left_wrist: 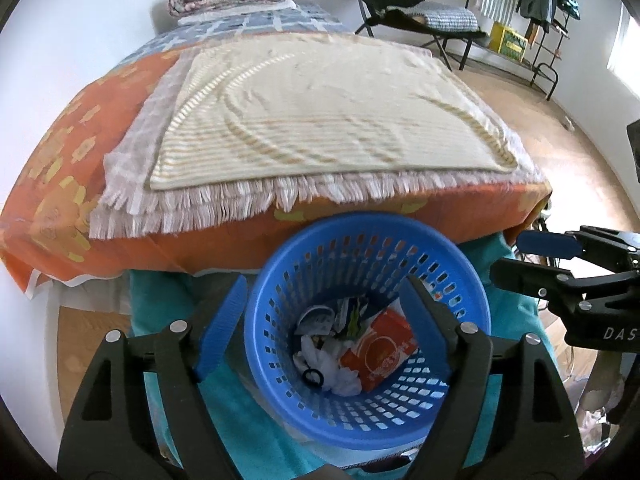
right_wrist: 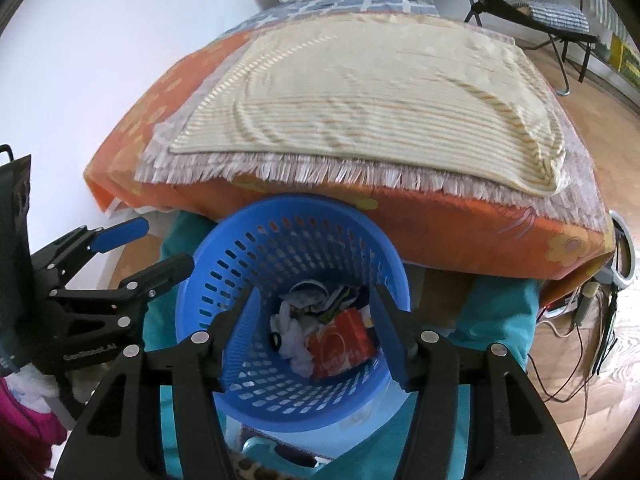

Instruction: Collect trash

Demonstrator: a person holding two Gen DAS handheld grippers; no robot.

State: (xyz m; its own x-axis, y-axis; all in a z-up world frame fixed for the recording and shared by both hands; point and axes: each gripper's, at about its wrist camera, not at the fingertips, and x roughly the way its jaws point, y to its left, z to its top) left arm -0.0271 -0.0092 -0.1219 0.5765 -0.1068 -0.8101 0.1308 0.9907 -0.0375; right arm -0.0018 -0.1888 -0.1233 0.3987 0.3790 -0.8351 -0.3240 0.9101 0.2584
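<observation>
a: left wrist view first — what's there?
b: the left gripper hangs over a blue basket, jaws apart, nothing between the pads. in the basket lie an orange packet, white crumpled paper and other scraps. the right gripper shows at the right edge, also apart and empty.
a: and behind?
b: a bed with a cream striped blanket, just beyond the basket.
a: right wrist view?
b: the right gripper sits above the same basket, jaws apart, gripping nothing. the packet lies inside beside the paper. the left gripper is at the left, open.
</observation>
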